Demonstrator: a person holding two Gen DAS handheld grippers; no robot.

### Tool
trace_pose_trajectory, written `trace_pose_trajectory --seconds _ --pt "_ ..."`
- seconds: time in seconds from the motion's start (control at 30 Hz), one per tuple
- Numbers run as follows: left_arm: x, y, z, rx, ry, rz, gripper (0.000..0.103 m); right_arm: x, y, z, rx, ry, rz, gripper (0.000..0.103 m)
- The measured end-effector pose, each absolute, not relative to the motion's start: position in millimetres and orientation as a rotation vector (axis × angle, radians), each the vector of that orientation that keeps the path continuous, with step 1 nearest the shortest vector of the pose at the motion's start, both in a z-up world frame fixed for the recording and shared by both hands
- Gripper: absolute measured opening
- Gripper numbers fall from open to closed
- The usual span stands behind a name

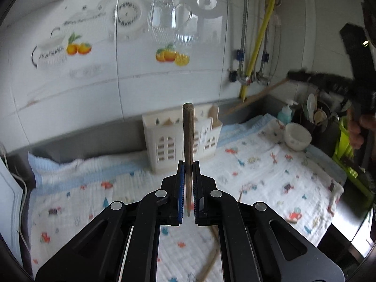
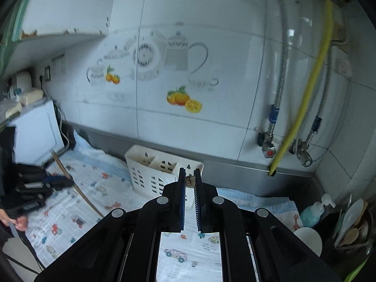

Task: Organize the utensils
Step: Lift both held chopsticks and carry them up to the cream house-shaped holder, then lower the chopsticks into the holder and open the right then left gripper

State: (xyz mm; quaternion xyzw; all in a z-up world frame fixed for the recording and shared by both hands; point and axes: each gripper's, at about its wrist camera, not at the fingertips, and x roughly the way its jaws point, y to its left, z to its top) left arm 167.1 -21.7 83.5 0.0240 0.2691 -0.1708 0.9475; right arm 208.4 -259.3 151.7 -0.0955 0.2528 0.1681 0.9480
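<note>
Wooden chopstick (image 1: pixel 188 145): brown, slender, clamped between jaws, rising through the frame's centre. Second chopstick (image 2: pixel 190 180): only its speckled end showed between jaws, centre frame. Utensil holder (image 1: pixel 181 138): cream plastic, house-shaped cutouts, upright on patterned cloth (image 1: pixel 258 171) against the back wall.

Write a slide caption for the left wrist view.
Left gripper holds a wooden chopstick upright before the white holder.

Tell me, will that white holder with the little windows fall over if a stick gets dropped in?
The white holder probably tips fairly easily: it looks like thin, hollow plastic, so likely light. It stands on a soft quilted cloth, which may wobble. The tiled wall close behind might steady it.
</note>
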Motion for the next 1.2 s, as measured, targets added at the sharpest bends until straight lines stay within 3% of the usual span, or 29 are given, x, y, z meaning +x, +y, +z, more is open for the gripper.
trace_pose_trajectory --seconds 0.53,0.77,1.0,1.2 --pt "235.5 -34.2 179.5 0.058 0.319 -0.287 0.005 302.8 -238.4 123.6 -0.227 0.751 0.343 0.007" --pt "281.2 -34.0 170.6 0.047 0.332 -0.235 0.005 311.9 -236.8 116.9 -0.221 0.744 0.346 0.007" --pt "309.7 -33.3 143.3 0.035 0.4 -0.216 0.005 297.4 -242.6 121.5 -0.244 0.678 0.332 0.025" --pt "326.4 -21.7 118.5 -0.014 0.484 -0.215 0.005 269.2 -248.5 127.1 -0.226 0.621 0.356 0.031"
